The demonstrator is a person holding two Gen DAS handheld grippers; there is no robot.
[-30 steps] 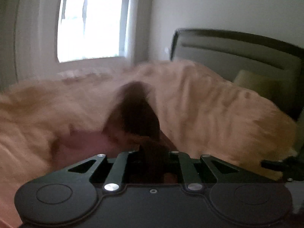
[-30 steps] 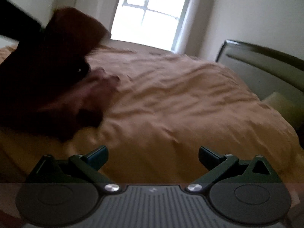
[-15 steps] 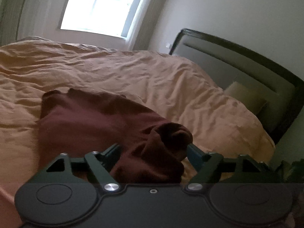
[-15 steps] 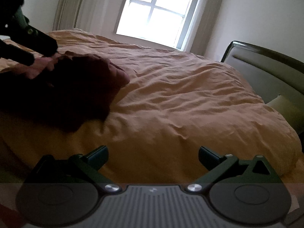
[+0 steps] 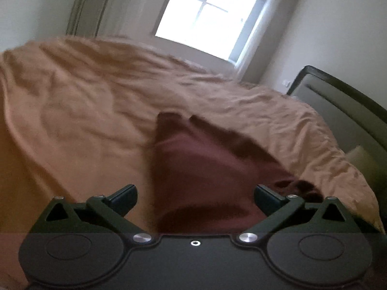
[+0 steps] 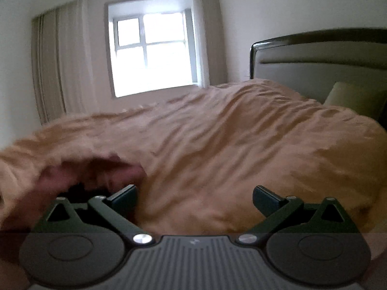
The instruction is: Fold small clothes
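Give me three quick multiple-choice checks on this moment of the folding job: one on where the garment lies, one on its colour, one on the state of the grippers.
1. Where does the garment lie?
A. On the bed cover, ahead of the left gripper
B. On the headboard
C. On the window sill

2. What colour is the garment?
A. White
B. Dark maroon
C. Bright green

3. How do the two grippers stand?
A. Both shut on cloth
B. Left shut, right open
C. Both open, holding nothing

Answers:
1 A: the left wrist view shows it spread on the tan bed cover, ahead of the left gripper and partly between its fingers.
2 B: the cloth is a deep reddish brown against the tan cover.
3 C: the left gripper's fingers stand wide apart, and so do those of the right gripper, with nothing pinched.
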